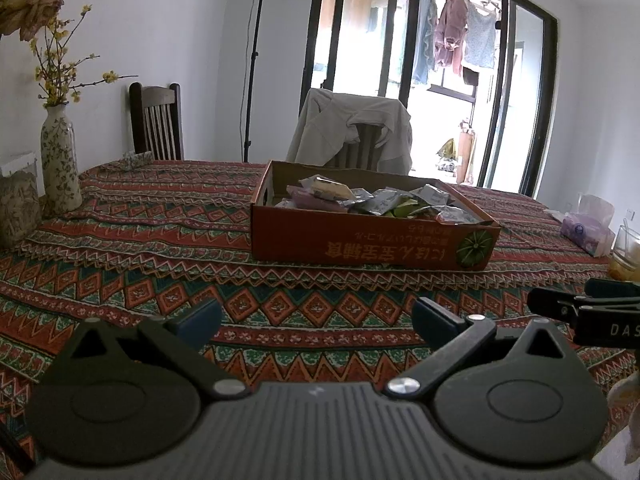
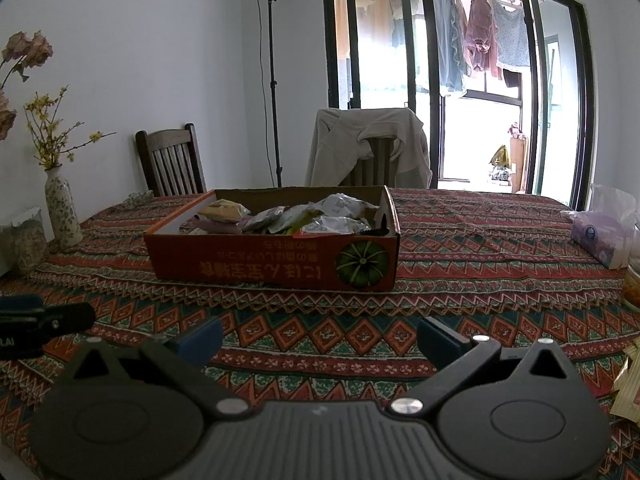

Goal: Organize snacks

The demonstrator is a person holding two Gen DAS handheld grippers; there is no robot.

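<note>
A shallow red cardboard box (image 1: 360, 246) with a pumpkin picture stands on the patterned tablecloth (image 1: 160, 240). It holds several snack packets (image 1: 372, 200). It also shows in the right wrist view (image 2: 256, 268), with the packets (image 2: 296, 216) inside. My left gripper (image 1: 316, 320) is open and empty, low over the cloth, short of the box. My right gripper (image 2: 320, 338) is open and empty, also short of the box. The right gripper's tip shows at the left view's right edge (image 1: 584, 312). A yellowish packet (image 2: 630, 384) lies at the right edge of the right wrist view.
A floral vase (image 1: 60, 160) and a jar (image 1: 18, 208) stand at the table's left. A tissue pack (image 2: 600, 232) and a glass jar (image 2: 634, 276) stand at the right. Two chairs (image 2: 172, 164) stand behind the table, one draped with a jacket (image 2: 368, 148).
</note>
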